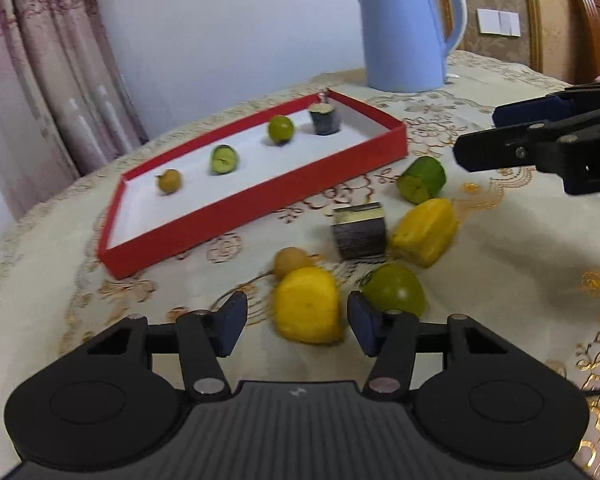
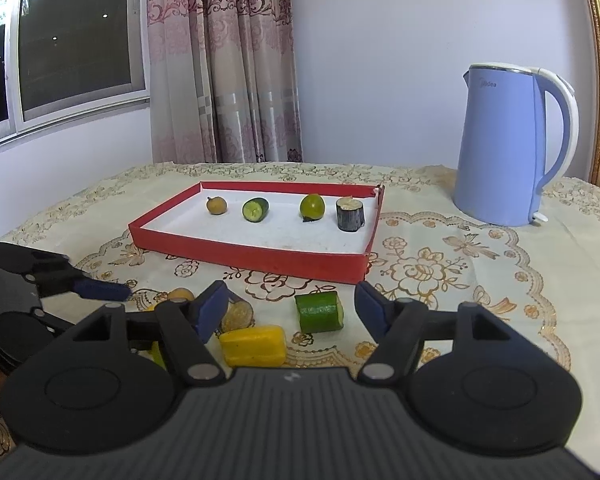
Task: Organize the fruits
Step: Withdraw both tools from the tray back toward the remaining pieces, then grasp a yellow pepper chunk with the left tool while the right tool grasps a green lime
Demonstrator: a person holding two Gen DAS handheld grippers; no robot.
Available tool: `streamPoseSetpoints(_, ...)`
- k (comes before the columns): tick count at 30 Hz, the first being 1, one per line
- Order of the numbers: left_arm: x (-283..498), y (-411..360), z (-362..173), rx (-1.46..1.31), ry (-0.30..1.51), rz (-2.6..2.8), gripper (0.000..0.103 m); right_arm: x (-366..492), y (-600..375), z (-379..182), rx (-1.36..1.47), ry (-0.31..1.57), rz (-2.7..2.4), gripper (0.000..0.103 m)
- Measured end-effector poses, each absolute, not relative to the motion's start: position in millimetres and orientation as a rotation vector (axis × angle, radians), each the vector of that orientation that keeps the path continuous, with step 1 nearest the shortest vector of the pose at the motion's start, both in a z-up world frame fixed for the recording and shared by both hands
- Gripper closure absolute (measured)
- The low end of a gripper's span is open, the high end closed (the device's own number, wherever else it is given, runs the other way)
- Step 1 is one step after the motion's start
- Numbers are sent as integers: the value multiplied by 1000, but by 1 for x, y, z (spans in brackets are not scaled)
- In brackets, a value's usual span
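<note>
L gripper (image 1: 292,322) jaws apart, straddling yellow piece (image 1: 307,306) on cloth nr red tray (image 1: 256,200); pads not seen touching. R gripper (image 2: 290,308) open, empty. Piece to be centred, squeezed gently.

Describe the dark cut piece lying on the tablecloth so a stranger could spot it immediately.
Start at the shallow red cardboard tray, then look at the loose fruit on the floral tablecloth nearer the camera. The dark brown cylindrical chunk sits between yellow pieces; it alone there is dark.
</note>
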State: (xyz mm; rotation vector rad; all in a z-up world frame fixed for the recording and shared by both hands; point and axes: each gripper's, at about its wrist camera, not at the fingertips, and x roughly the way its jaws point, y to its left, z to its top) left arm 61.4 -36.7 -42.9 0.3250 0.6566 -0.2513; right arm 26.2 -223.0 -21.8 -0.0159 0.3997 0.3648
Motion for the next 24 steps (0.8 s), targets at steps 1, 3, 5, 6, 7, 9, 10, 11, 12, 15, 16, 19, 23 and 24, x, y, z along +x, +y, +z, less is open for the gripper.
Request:
streamPoseSetpoints(1, 65, -37, -44, 308, 672, -266, 48, 25, -223, -21, -18, 398, 364, 35)
streamPoseSetpoints(3, 68, -37, -47, 285, 684, -281, 48, 23, -224, -20, -20, 397, 362, 35)
streamPoseSetpoints(5, 69, -36, -46, 275, 687, -278, 48, 23, -224, -20, -22, 397, 356, 35)
streamPoseSetpoints(6, 70, -34, -46, 268, 689, -276, 48, 24, -225, -20, -22, 397, 354, 35)
streamPoseSetpoints(7, 70, -33, -46, 264, 690, -278, 48, 24, -225, -20, -22, 397, 354, 35)
streamPoseSetpoints(9, 72, -29, -46, 243, 697, -289, 48, 25, -224, -20, -18, 397, 355, 35)
streamPoseSetpoints(10, 73, -27, -46, 231, 701, -295, 48, 25, -223, -20, -18, 398, 357, 35)
streamPoseSetpoints(11, 74, -24, -46, 217, 702, -305, 48, 25, -222, -21, -20, 398, 360, 35)
streamPoseSetpoints(12, 75, -22, -47, 201, 704, -313, 48, 24, -222, -21, -22, 398, 362, 35)
streamPoseSetpoints(15, 80, -17, -47, 144, 719, -326, 47, 22, -219, -20, -39, 393, 358, 35)
streamPoseSetpoints(16, 81, -18, -47, 150, 719, -327, 47, 22, -218, -20, -42, 393, 356, 35)
streamPoseSetpoints(19, 79, -20, -46, 152, 716, -329, 61, 21, -217, -19, -43, 390, 356, 35)
streamPoseSetpoints(23, 75, -20, -46, 148, 715, -341, 66, 20, -216, -20, -49, 395, 358, 35)
streamPoseSetpoints(24, 74, -19, -46, 146, 715, -340, 66, 20, -215, -20, -50, 396, 358, 35)
